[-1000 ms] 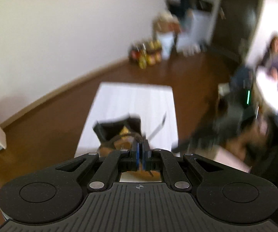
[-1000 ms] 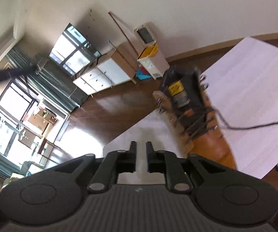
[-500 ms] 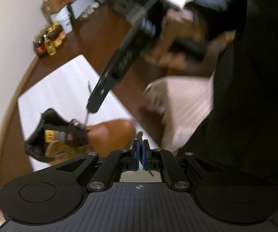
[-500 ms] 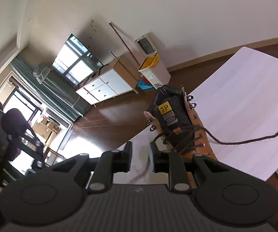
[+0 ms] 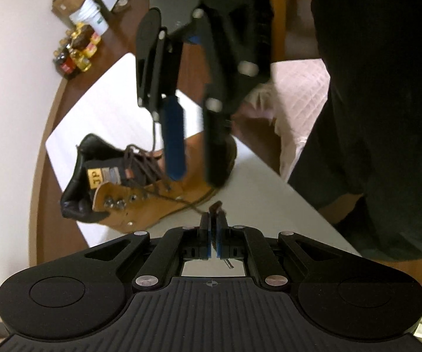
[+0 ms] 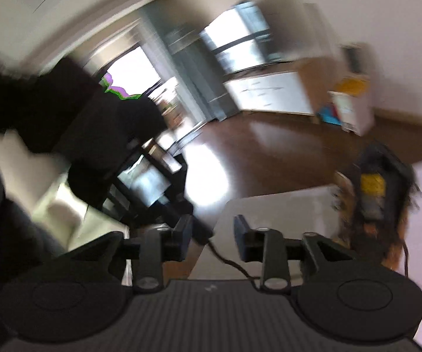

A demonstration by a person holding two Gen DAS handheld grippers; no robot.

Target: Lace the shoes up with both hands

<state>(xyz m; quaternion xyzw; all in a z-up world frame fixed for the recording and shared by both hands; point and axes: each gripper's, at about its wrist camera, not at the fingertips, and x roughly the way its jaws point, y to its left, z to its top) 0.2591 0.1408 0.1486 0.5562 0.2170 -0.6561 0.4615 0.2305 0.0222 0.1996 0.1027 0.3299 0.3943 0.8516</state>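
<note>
tan ankle boot (image 5: 149,193) lying on its side on a white table (image 5: 105,99), dark collar toward the far left, toe toward the right, upper eyelets not yet laced. dark brown lace (image 5: 178,199) criss-crossed through the lower eyelets, one free end running off the boot toward the near edge.

left gripper (image 5: 213,220) pointing steeply down, just beside the boot, clamped tight on that free lace end, a short tip poking above the closed pads.

right gripper (image 5: 193,161) hanging over the boot's toe in the left wrist view, blue-padded fingers (image 5: 175,140) parted with a clear gap. in its own view, badly blurred, right gripper (image 6: 212,234) with jaws that have just been widening; a strand of lace crossing low between them, neither pad pressing on it, so gripping nothing.

likely step: a hand-over or re-grip partway through lacing, left holding one end taut while the right readies to take a strand. next move probably calls for settling the right jaws around a lace, closing on it near the tip, then steering that tip toward the next empty eyelet while the left keeps tension.
</note>
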